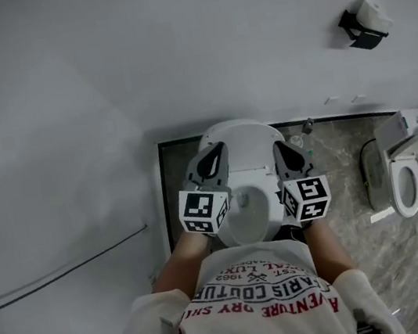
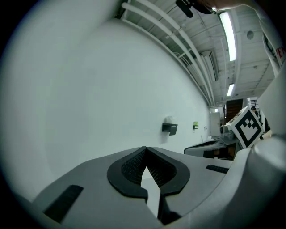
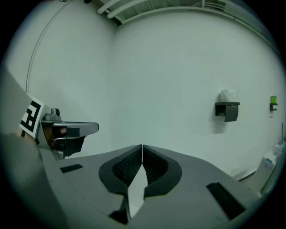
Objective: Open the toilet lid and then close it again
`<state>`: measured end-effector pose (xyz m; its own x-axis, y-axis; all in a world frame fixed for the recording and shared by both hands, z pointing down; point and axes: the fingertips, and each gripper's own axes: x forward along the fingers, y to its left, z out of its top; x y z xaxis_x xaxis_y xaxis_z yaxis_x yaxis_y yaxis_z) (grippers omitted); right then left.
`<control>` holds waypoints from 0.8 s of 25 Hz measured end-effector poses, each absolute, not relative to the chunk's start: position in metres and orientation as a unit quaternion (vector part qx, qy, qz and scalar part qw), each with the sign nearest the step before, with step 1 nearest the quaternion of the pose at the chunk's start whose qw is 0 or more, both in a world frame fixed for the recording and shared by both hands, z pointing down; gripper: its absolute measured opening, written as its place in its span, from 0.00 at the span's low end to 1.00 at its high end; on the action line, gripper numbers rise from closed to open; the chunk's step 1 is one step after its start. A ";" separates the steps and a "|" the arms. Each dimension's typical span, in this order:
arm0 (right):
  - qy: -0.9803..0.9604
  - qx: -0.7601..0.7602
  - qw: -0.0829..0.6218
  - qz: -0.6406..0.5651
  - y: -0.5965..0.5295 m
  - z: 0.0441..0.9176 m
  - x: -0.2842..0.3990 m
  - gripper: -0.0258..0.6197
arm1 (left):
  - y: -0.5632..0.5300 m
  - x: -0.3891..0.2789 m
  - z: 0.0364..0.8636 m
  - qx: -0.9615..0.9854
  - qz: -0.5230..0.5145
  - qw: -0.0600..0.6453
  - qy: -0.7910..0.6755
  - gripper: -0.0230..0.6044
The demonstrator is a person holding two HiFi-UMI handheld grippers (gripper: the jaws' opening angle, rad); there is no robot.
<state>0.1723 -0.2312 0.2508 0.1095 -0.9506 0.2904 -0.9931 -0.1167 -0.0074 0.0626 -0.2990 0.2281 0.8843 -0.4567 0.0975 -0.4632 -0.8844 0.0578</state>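
Flanking toilet lid (image 1: 240, 137) | left hand-held gripper (image 1: 217, 148) | right hand-held gripper (image 1: 277, 146) | jaws together

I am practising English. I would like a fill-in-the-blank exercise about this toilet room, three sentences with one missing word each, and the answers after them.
1. The jaws of the left hand-held gripper and the right hand-held gripper are both ___ (open or shut), with nothing between them.
2. The black toilet-paper holder is fixed to the white ___.
3. In the head view, a second white ceramic toilet stands to the ___ of the white ceramic toilet below the grippers.

Missing words: shut; wall; right.
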 end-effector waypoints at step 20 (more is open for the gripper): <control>-0.662 0.737 0.098 0.096 -0.223 0.237 0.150 0.07 | -0.281 0.052 0.229 0.972 0.054 0.028 -0.227 0.04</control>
<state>0.1504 -0.2229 0.2374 0.1060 -0.9568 0.2708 -0.9943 -0.1050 0.0184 0.0522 -0.2811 0.2287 0.8912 -0.4380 0.1178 -0.4441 -0.8955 0.0305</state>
